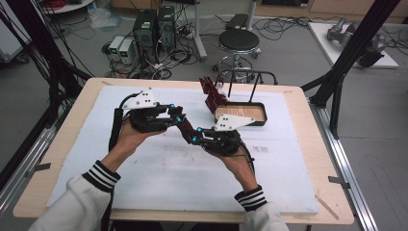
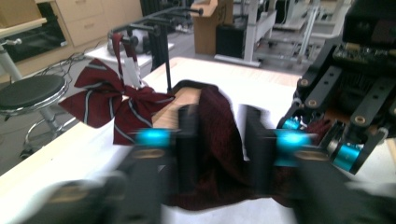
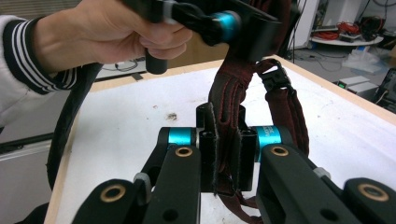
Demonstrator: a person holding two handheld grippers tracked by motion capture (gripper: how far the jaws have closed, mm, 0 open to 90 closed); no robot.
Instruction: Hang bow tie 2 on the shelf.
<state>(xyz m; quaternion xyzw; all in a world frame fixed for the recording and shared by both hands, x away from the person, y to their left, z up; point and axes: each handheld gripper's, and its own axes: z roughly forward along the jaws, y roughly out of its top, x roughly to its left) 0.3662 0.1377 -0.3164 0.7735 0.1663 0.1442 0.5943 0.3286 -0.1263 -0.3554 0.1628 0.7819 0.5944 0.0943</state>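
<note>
The dark red strap (image 3: pixel 224 107) hangs mid-counter between both claws. The right claw (image 3: pixel 223 158) pinches it tight; the left claw (image 2: pixel 219 140) straddles it, half wide. The bow tie (image 1: pixel 213 94) waits at one o'clock beside the tray (image 1: pixel 240 114); placing remains.

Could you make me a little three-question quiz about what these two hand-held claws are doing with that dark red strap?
1. True or false: the right gripper is clamped on the dark red strap.
2. What lies near the wooden tray? A) a striped bow tie B) a cup C) a book
3. What black part sits on the strap in the right gripper view?

Key
1. True; its pads press the strap from both sides.
2. A, the striped bow tie, beside the tray.
3. A plastic buckle.
</note>
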